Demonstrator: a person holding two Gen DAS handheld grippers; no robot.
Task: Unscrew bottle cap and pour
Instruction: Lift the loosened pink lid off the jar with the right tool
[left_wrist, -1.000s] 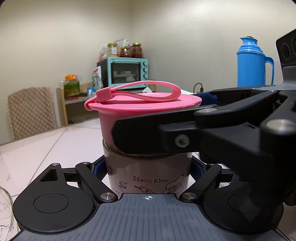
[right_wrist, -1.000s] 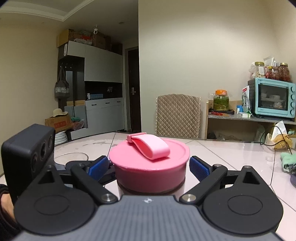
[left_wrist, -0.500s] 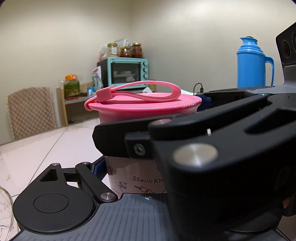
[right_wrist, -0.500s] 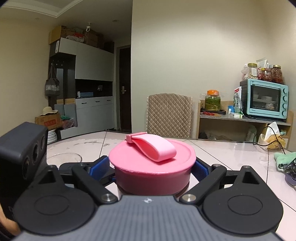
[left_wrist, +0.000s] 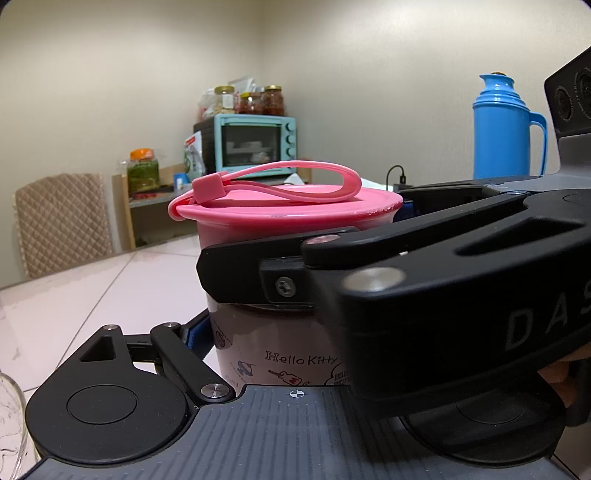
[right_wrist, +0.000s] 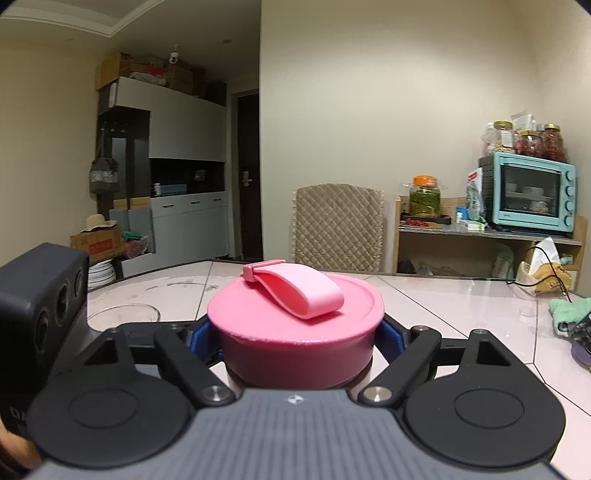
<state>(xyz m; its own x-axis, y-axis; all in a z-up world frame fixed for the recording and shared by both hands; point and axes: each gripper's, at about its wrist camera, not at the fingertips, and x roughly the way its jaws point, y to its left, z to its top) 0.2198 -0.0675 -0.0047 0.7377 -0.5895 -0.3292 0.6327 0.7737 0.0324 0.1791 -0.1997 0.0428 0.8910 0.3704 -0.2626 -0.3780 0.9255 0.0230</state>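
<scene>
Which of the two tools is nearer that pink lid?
Right. The right tool clamps the pink lid itself; the left tool grips the bottle body below.

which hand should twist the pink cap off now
Right. The right gripper has just been closing and its blue fingers now clamp the pink cap from both sides. The left gripper grips the Hello Kitty bottle lower down, steadying it.

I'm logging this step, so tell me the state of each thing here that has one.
Cap: on the bottle, strap lying flat.
Bottle: upright on the table, capped.
Right gripper: just closed, shut on the cap.
Left gripper: shut on the bottle.
Oven: door shut.
</scene>
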